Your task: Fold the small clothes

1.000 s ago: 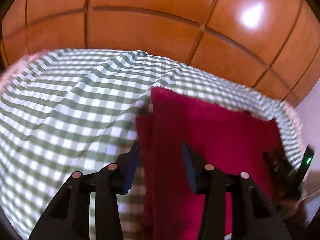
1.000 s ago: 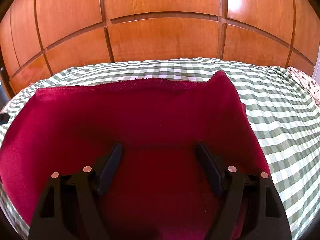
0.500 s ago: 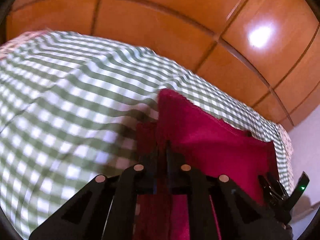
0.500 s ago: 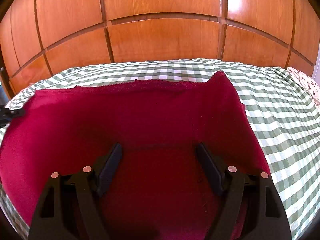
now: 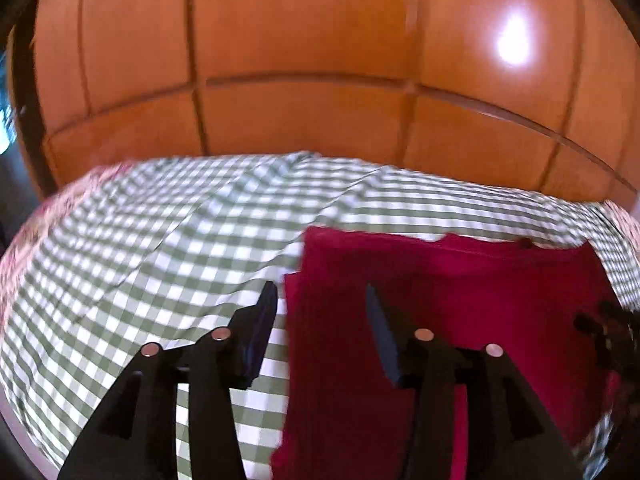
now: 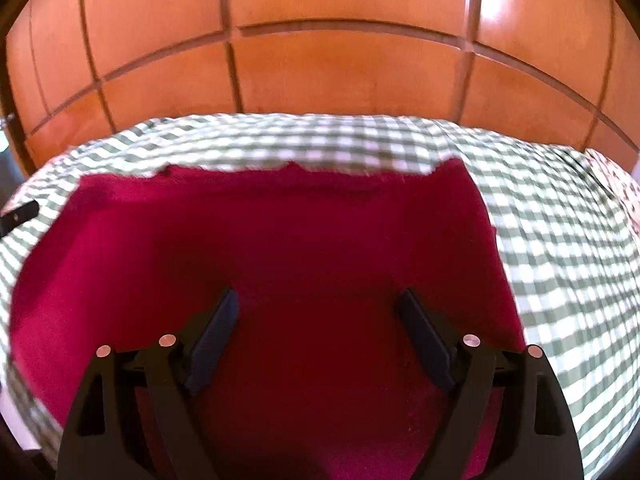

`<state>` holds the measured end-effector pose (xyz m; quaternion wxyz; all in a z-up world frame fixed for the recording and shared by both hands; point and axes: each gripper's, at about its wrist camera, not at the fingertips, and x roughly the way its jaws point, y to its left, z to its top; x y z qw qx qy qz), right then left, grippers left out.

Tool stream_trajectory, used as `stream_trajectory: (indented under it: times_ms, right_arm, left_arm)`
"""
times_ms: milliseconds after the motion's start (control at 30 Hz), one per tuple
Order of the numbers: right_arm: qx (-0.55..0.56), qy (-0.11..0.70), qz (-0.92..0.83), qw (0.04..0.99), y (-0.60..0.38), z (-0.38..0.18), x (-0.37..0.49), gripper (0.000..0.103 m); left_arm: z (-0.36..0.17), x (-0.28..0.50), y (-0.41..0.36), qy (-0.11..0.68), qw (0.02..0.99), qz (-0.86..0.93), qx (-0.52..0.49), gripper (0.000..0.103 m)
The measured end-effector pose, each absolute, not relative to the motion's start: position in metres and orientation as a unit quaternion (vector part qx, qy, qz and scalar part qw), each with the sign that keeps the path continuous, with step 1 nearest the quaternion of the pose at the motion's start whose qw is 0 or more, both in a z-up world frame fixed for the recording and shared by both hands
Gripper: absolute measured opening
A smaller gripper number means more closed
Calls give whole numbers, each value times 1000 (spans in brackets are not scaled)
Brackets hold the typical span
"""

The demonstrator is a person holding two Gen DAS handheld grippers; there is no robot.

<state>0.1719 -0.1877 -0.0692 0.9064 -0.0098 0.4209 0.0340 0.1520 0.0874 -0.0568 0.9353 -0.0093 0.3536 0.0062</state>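
A dark red garment [image 5: 460,292] lies flat on the green and white checked cloth [image 5: 160,248]. My left gripper [image 5: 320,300] is open over the garment's left edge; its left finger is over the checked cloth, its right finger over the red fabric. My right gripper [image 6: 316,304] is open and empty, hovering above the middle of the same garment [image 6: 280,232]. The right gripper's black body shows at the right edge of the left wrist view [image 5: 612,332]. A black tip of the left gripper shows at the left edge of the right wrist view [image 6: 20,212].
An orange-brown wooden panelled wall [image 5: 320,80] rises right behind the far edge of the cloth; it also fills the top of the right wrist view [image 6: 320,60]. A flowery fabric [image 6: 616,180] lies at the far right corner. The checked cloth [image 6: 560,240] spreads on the right.
My left gripper was shut on the garment's left edge half a second ago; it has opened, let go and swung back level. The right gripper stayed open, shifting slightly.
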Motion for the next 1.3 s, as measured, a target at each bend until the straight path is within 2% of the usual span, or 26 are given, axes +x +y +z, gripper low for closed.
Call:
stream_trajectory:
  times_ms: [133,200,267,300,400,600,733,967,1200,1300]
  right_arm:
    - [-37,430,26,902,-190,-58,197,82]
    - [-29,452,12,891,-200,-64,217,82]
    - [6,484,-8,875,-222,-80,242,84]
    - [13,487,-11,873,-226,-84,247,90]
    - [35,471,-12,881,-236,-99,254,97]
    - [44,462,-4,886,-238,-99,253,97]
    - [45,474,-2,880,-241,-93,250,97]
    - [87,460,9,884,-264,-61,217,97]
    - [187,490,14,851,-311,-94,178,97]
    - [214,471,35,855,-314,-97,156,97]
  left_arm:
    - [-62,148,65,357,934,-22,13,50]
    - [-69,152,57,364,931,-29,19,58]
    - [-82,158,50,378,925,-36,27,61]
    - [-86,157,45,385,922,-35,31,61]
    - [-112,162,41,407,912,-41,31,63]
    - [-108,157,42,401,915,-43,17,64]
    - [-100,149,46,400,916,-38,11,64]
    - [-88,132,55,392,919,-40,-5,71]
    - [-83,111,56,387,921,-43,-12,74]
    - [-85,104,56,389,920,-44,-11,76]
